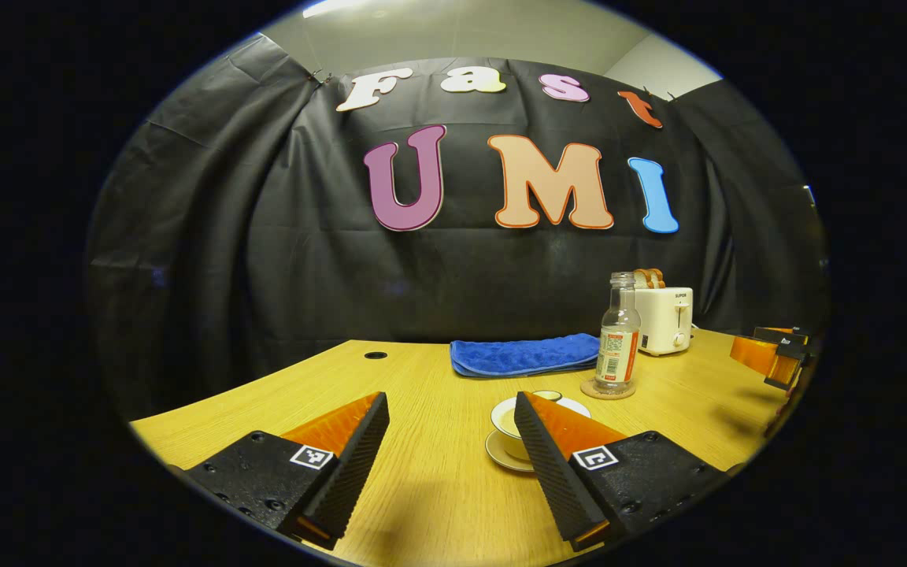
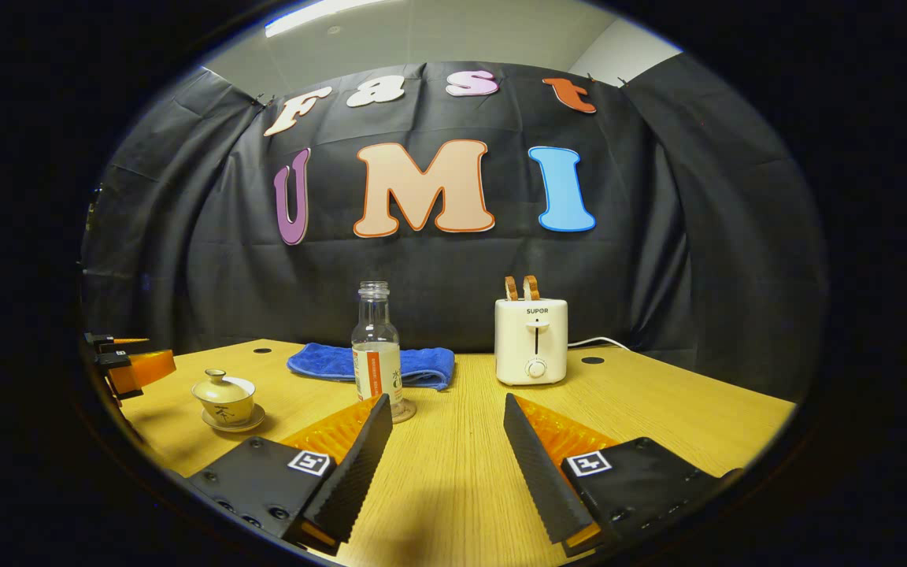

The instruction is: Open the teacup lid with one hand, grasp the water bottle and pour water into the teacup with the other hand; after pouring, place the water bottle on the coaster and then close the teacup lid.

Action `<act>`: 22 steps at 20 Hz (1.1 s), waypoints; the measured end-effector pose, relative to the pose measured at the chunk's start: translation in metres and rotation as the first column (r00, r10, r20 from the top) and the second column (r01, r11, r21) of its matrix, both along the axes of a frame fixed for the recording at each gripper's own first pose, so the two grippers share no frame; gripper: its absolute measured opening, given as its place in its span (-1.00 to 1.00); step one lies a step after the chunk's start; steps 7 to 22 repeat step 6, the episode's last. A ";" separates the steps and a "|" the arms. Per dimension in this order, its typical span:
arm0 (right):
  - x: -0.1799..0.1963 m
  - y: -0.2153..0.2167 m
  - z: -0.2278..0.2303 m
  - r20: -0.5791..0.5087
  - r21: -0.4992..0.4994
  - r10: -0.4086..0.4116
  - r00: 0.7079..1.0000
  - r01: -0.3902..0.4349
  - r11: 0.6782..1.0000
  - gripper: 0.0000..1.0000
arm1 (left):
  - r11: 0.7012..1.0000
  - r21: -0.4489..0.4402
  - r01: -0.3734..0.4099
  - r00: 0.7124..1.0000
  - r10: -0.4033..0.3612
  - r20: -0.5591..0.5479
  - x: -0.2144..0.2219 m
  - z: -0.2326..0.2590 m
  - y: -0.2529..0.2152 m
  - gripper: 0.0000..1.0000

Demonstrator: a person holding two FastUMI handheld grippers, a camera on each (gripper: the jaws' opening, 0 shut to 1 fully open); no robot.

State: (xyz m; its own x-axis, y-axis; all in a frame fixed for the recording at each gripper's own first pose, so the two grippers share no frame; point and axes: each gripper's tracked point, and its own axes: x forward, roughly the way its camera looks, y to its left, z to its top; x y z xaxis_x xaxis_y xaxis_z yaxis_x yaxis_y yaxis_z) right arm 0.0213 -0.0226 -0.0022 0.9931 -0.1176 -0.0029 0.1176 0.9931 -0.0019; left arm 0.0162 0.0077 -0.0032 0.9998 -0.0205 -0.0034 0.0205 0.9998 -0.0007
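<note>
In the left gripper view, the left tongs [image 1: 451, 405] sit nearest, spread wide above the wooden surface [image 1: 438, 488] and pinching nothing. Their right finger hides part of the teacup [image 1: 510, 419], which stands on its saucer [image 1: 501, 457] with the lid [image 2: 222, 385] on, as the right gripper view shows. Just behind the teacup, the water bottle [image 1: 618, 335] stands upright on the round coaster [image 1: 607, 390], uncapped and holding some water. Behind the teacup lies a folded blue cloth [image 1: 523, 354], and behind the bottle a white toaster [image 1: 663, 319] with two slices sticking up. In the right gripper view, the right tongs [image 2: 446, 405] are likewise spread and hold nothing, well short of the bottle and off to the right of the teacup.
</note>
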 end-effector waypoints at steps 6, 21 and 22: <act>0.001 0.002 0.000 -0.001 0.001 0.011 1.000 -0.011 1.000 0.84 | 1.000 0.000 0.000 1.000 0.000 0.000 0.000 0.000 0.000 0.88; 0.001 0.002 0.000 -0.001 0.001 0.011 1.000 -0.011 1.000 0.84 | 1.000 0.000 0.000 1.000 0.000 0.000 0.000 0.000 0.000 0.88; 0.001 0.002 0.000 -0.001 0.001 0.011 1.000 -0.011 1.000 0.84 | 1.000 0.000 0.000 1.000 0.000 0.000 0.000 0.000 0.000 0.88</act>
